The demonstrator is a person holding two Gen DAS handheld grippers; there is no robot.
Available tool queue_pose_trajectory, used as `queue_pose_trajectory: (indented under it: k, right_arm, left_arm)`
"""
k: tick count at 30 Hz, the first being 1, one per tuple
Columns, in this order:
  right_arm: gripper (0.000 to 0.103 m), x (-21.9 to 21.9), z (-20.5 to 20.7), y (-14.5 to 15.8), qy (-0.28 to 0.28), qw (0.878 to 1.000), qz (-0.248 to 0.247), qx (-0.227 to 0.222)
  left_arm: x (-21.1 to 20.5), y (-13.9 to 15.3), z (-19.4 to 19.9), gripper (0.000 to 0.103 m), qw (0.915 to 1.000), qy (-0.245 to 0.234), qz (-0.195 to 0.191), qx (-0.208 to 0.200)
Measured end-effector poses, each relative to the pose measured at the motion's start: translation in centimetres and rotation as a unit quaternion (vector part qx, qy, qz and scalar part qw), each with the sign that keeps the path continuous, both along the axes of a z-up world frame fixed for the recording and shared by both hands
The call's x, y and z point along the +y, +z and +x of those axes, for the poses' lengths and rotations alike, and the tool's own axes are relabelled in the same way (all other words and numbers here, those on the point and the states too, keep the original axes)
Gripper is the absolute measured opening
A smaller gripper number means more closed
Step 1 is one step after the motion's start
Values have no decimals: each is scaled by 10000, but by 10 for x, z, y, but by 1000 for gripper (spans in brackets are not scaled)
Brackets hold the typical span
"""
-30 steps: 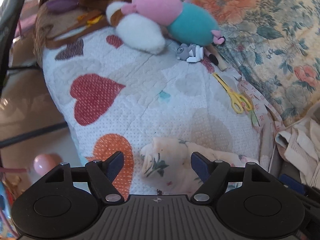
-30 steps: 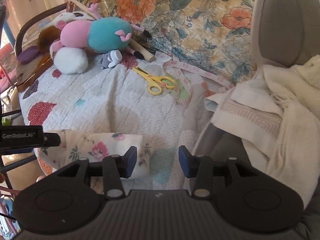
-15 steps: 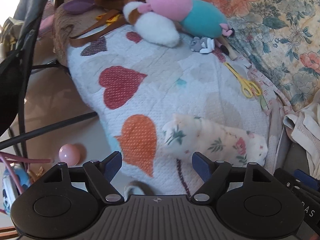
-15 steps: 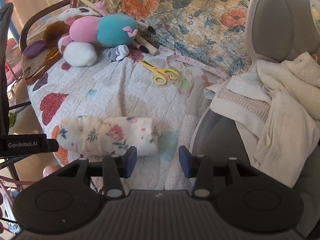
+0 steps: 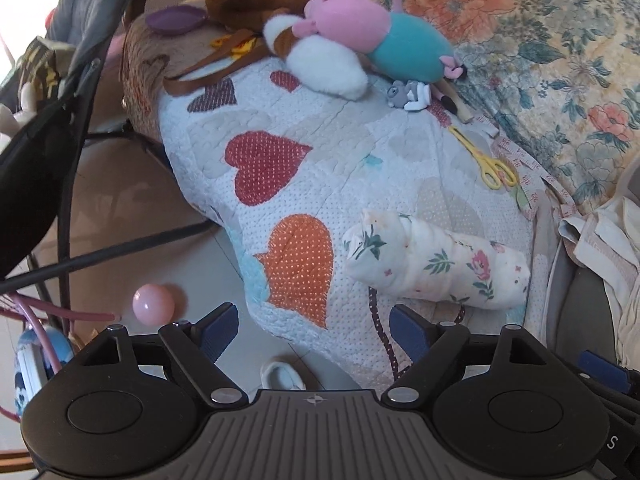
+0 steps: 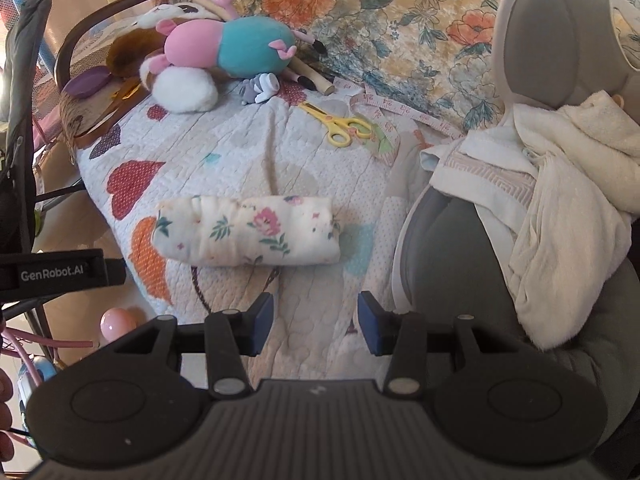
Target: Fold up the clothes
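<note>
Rolled floral garment (image 6: 247, 230) lying crosswise on the heart-patterned quilt (image 6: 224, 152), near the quilt's front edge, touched by neither gripper. Left gripper (image 5: 313, 336) with blue-padded fingers spread wide, empty, hovering over the quilt's edge short of the roll's left end. Right gripper (image 6: 315, 322) likewise parted and empty, just in front of the roll. Same roll (image 5: 436, 264) in the left view angled toward the right, beside an orange heart patch (image 5: 300, 264). Yellow scissors (image 6: 338, 125) and pink measuring tape (image 6: 384, 112) farther back, near the floral bedspread (image 6: 384, 20). Pink-and-teal plush toy (image 6: 228, 46) with a white plush (image 6: 182, 90) at the far corner, small grey figurine (image 6: 258, 88) just beside. Cream towels (image 6: 560, 184) heaped on a grey cushioned seat (image 6: 452, 248) to the right. Pink ball (image 5: 154, 304) on the floor below.
</note>
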State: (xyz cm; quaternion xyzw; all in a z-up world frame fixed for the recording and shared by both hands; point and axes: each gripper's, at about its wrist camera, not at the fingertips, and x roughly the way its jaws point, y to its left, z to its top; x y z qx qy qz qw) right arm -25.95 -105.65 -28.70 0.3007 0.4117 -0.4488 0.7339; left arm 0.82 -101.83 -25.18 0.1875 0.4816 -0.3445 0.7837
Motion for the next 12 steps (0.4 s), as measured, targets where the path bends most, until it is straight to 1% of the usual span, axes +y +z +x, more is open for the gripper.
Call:
queue_pose_trajectory:
  k: [1,9,12]
  right_arm:
    - [46,3,-1,0,-16,10000,9,6]
    - [46,27,-7,3,-62,9999,73,99]
    - [46,38,-9,4,-57,9998,116,124]
  left_arm:
    - [2,2,-2,85,10000,-2,-8,-44]
    - [19,15,-20,100,9992,-19,-75,-400]
    - [30,20,-24,100,9989,6,-168,-430]
